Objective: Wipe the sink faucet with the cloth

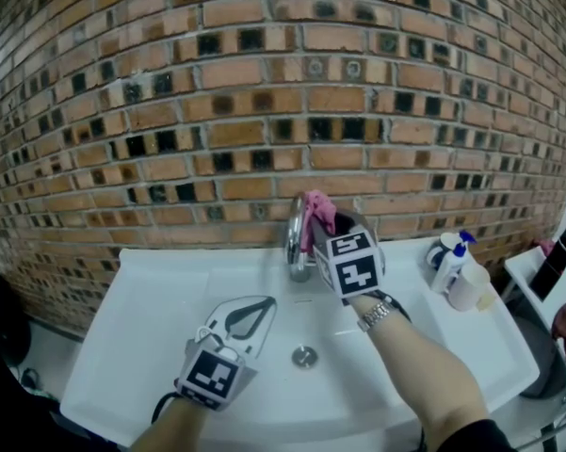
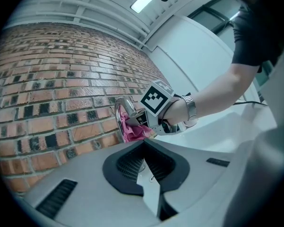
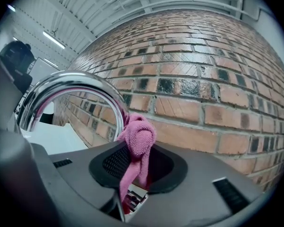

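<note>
The right gripper (image 3: 132, 195) pinches the pink cloth (image 3: 138, 138) by the faucet (image 3: 71, 82); rub slowly along its curve (squeeze tight). The left gripper (image 1: 248, 316) has its jaws pressed together, empty.

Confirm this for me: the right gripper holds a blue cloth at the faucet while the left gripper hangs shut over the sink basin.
Not quite: the cloth is pink, not blue, as the right gripper view shows. The rest stands: the right gripper holds it at the faucet, and the left gripper hangs shut over the sink basin.
</note>
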### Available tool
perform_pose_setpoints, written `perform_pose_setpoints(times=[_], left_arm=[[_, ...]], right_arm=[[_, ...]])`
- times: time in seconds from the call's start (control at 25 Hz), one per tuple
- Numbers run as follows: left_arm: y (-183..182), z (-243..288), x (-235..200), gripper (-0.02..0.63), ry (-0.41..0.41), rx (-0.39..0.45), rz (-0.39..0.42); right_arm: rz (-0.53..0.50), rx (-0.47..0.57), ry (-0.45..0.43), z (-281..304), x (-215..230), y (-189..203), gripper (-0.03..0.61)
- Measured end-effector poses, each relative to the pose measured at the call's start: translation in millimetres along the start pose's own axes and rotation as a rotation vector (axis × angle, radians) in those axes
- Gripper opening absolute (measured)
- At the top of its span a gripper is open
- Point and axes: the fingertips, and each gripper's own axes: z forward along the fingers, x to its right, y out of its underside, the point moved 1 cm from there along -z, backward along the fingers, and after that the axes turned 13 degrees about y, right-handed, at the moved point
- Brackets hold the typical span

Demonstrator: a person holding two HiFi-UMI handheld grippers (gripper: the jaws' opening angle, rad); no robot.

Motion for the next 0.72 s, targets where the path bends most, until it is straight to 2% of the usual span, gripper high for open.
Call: perform_pose_setpoints(times=[0.72], left_arm=[[2, 2, 2, 0.008, 0.004, -0.013, 0.008]], right_arm=[[-0.017, -0.073, -0.034, -10, -18, 39, 0.098]])
